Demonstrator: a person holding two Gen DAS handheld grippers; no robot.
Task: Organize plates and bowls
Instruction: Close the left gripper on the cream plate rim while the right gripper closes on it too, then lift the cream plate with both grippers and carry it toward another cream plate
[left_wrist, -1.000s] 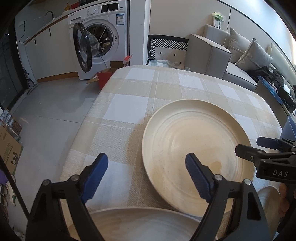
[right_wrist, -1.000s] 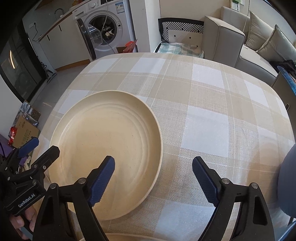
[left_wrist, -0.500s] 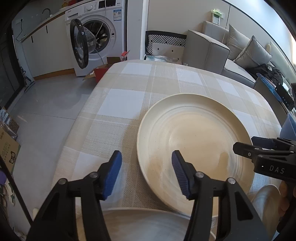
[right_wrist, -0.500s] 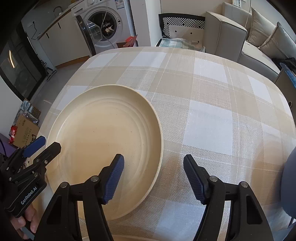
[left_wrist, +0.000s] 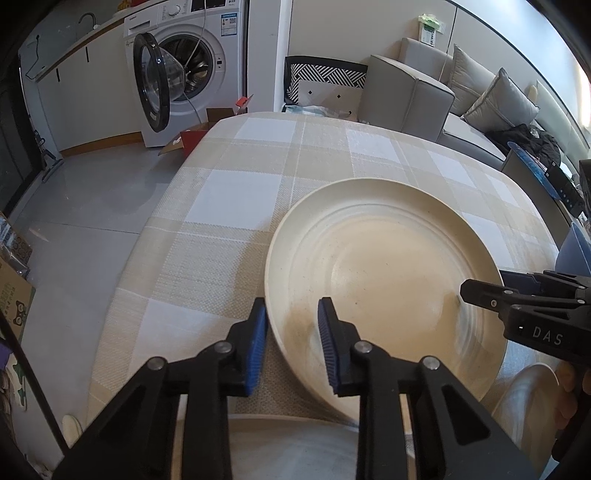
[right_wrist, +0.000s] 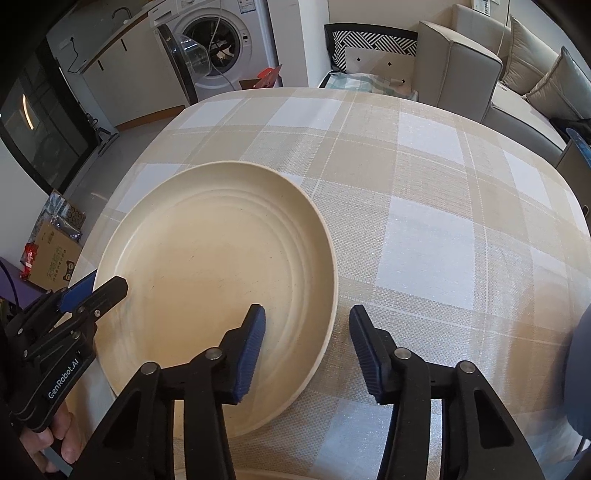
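A large cream plate (left_wrist: 388, 266) (right_wrist: 214, 251) lies flat on the checked tablecloth (right_wrist: 424, 229). My left gripper (left_wrist: 291, 339) straddles its left rim. One blue pad is just outside the edge, the other is over the inner slope, and the jaws are closing. My right gripper (right_wrist: 306, 347) straddles the opposite rim with a wider gap, its jaws also closing, and the outer pad stands clear of the plate. Each gripper shows at the edge of the other's view, the right gripper (left_wrist: 480, 291) and the left gripper (right_wrist: 96, 290).
A second pale dish (left_wrist: 266, 443) sits at the near table edge under my left gripper, and a small pale bowl (left_wrist: 532, 391) lies by the person's hand. A blue-grey object (right_wrist: 580, 369) is at the right edge. Beyond the table are a sofa (left_wrist: 406, 96) and a washing machine (left_wrist: 184, 70) with its door open.
Both pairs of jaws have narrowed a lot around the plate's rims, the left more than the right. Both hands have barely moved, and the plate lies where it was.
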